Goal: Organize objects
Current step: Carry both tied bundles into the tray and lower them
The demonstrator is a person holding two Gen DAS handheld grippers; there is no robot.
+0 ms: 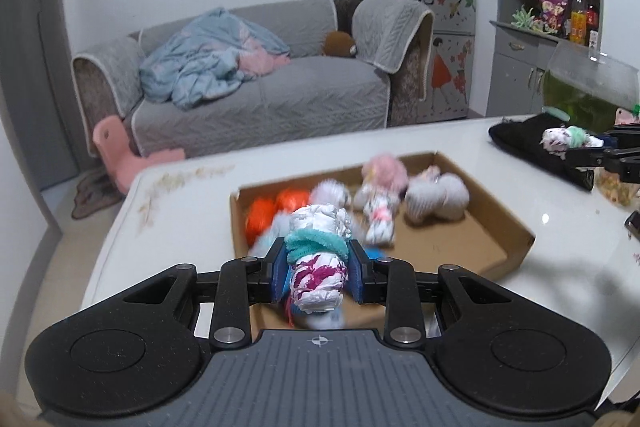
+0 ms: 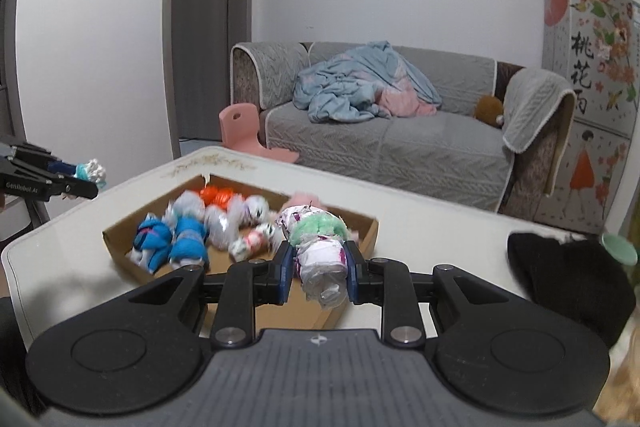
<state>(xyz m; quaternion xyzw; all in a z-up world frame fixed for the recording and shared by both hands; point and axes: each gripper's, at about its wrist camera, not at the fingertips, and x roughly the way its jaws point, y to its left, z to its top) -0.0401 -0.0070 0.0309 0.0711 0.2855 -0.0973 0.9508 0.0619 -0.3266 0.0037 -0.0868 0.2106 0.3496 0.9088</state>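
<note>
Above box (image 1: 516,227) rim, claw-held bundles (image 1: 318,259)

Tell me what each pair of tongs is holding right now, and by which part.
Left tongs: a white rolled sock bundle, clamped mid-length at its teal band. Right tongs: a green-banded bundle, clamped mid-length.

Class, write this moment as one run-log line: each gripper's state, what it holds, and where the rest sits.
left gripper: shut on teal-banded bundle | right gripper: shut on green-banded bundle | other bundles: cardboard tray

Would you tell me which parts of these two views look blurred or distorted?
Left wrist view: the bundles in the cardboard tray are motion-smeared, the held bundle sharper; walls bow. Right wrist view: tray bundles smear likewise, the doorframe curves.
</note>
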